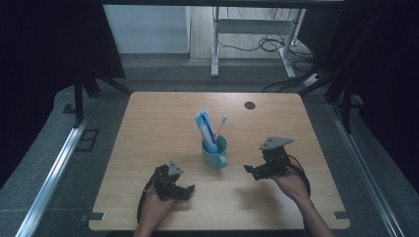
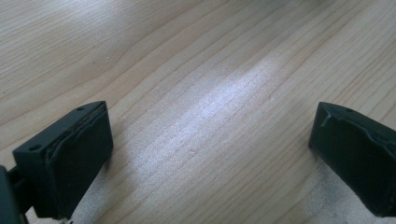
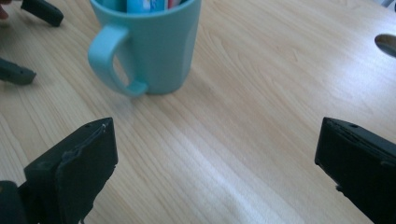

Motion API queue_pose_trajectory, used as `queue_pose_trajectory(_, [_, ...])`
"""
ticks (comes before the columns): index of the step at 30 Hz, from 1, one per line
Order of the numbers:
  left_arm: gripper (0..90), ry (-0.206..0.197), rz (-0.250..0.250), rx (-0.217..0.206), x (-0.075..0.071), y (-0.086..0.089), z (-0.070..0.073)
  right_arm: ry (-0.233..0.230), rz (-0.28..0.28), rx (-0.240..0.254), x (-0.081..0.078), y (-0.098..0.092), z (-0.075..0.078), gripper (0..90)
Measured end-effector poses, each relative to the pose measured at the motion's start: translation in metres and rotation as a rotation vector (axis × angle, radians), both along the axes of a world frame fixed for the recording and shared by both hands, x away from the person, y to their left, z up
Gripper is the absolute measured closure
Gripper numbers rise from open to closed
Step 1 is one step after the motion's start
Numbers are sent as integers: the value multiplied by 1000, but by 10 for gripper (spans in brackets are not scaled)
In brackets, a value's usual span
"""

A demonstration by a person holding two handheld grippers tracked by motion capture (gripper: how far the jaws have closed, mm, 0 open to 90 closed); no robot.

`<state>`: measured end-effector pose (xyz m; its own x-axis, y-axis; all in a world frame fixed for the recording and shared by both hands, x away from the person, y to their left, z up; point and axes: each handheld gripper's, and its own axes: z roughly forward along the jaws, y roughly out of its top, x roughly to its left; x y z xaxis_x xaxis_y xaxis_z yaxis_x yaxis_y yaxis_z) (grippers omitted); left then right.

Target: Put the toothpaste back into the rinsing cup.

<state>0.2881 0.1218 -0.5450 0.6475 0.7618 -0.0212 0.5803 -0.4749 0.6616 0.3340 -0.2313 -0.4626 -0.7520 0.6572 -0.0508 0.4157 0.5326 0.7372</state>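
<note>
- Mug, teal, is seen mid-table, upright, handle twd the person; toothpaste tube & toothbrush stand inside.
- Right gripper: jaws spread wide, nothing held, near mug's right side. Approach should be kept low & slow so mug isn't tipped.
- Left gripper: also wide open & empty, resting in front-left of mug; best kept clear.

Dim, bluish light – soft glare on the table, dark surroundings, slight blur.
</note>
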Motion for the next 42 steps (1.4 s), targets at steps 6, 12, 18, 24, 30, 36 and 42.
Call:
queue_pose_trajectory(6, [0,2,2,-2,0,0,0,13,-10,-3,-6,-9,-12,0])
queue_pose_trajectory(12, [0,2,5,-4,0,0,0,29,-29,2,-11,-18,-24,0])
queue_pose_trajectory(18, [0,3,4,-4,0,0,0,45,-46,8,-18,-27,-39,0])
queue_pose_trajectory(24, [0,2,7,-6,0,-1,0,57,-55,-1,-23,-31,-53,0])
queue_pose_trajectory(30, [0,2,7,-6,0,-1,0,67,-55,-9,-29,-33,-66,0])
queue_pose_trajectory(36, [0,1,8,-5,-1,-1,0,81,-55,-9,-32,-34,-74,0])
queue_pose_trajectory(42, [0,1,8,-5,-1,-1,0,80,-57,-8,-34,-35,-80,0])
